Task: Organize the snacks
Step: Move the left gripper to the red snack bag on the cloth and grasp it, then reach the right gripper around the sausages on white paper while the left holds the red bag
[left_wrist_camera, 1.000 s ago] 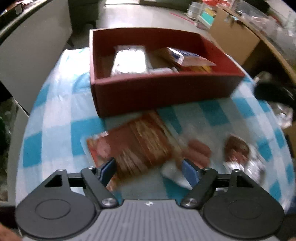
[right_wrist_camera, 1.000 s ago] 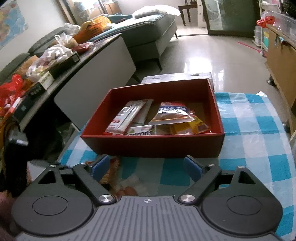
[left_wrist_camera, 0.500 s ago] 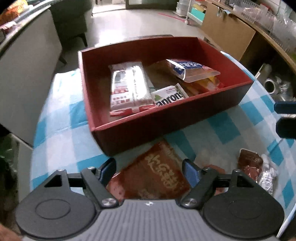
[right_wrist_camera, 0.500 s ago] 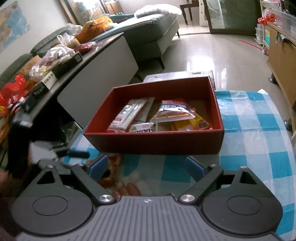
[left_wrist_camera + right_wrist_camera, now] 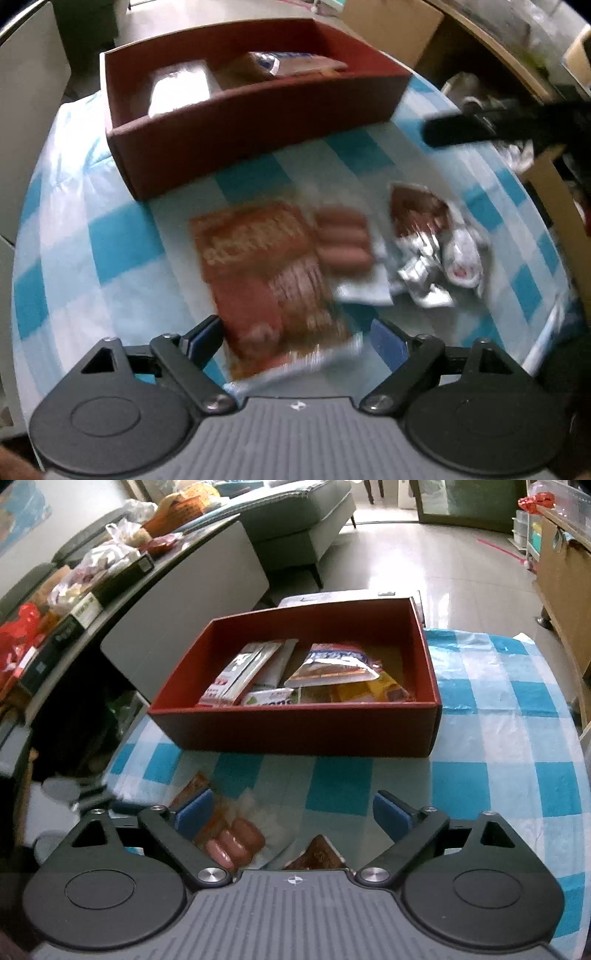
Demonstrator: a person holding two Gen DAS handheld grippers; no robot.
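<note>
Your left gripper (image 5: pixel 295 334) fingers are spreading wide around the red packet (image 5: pixel 266 280) near the tablecloth's (image 5: pixel 110 240) front edge; close, then carry it to the red box (image 5: pixel 240 125).

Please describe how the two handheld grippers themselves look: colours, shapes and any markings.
Both look alike. The left gripper and right gripper each have a grey ribbed body with a small round mark, two black disc-shaped housings, black linkage arms with silver screws, and blue finger pads.

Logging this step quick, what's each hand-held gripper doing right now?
Left hand-held gripper: open, holding nothing, above the red snack packet.
Right hand-held gripper: open, empty.
</note>
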